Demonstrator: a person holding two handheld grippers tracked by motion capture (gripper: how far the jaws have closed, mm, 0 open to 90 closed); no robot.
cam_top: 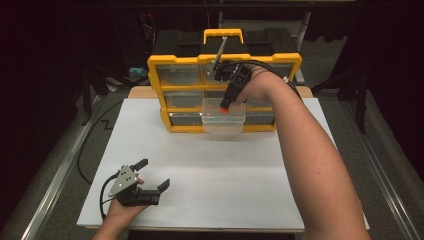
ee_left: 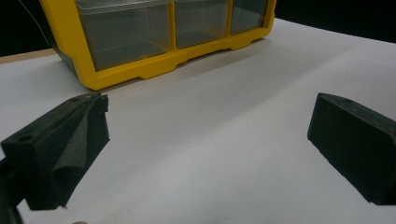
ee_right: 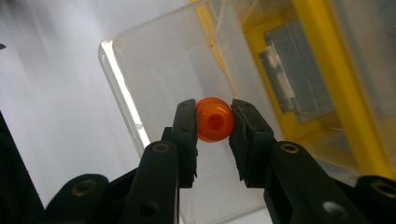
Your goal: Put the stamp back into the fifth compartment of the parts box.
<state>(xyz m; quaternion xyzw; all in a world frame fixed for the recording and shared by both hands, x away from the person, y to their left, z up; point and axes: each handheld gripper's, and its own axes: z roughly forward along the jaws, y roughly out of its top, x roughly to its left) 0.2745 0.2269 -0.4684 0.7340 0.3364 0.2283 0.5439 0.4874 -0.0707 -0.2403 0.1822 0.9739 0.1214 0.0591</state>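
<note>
Your right claw (ee_right: 214,122) is clamped on the orange bead (ee_right: 214,125), directly above the pulled-out clear drawer (ee_right: 154,70) of the yellow organizer (cam_top: 175,62) at twelve o'clock, while your left claw (cam_top: 152,174), jaws apart, rests at seven o'clock on the bench (cam_top: 225,165).

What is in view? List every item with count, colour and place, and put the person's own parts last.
Drawer organiser: one, yellow frame with black top and yellow handle, at the far edge of the table.
Pulled-out drawer: one, clear plastic, pulled out from the organiser's bottom row, middle.
Small round piece: one, orange with a hole in its face, held between the right gripper's jaws over the open drawer.
Table top: one, white.
Left gripper: one, black with grey plate, jaws wide apart, near the table's front left corner.
Right gripper: one, black, pointing down over the drawer.
Forearms: two, left at bottom left, right reaching to the organiser.
</note>
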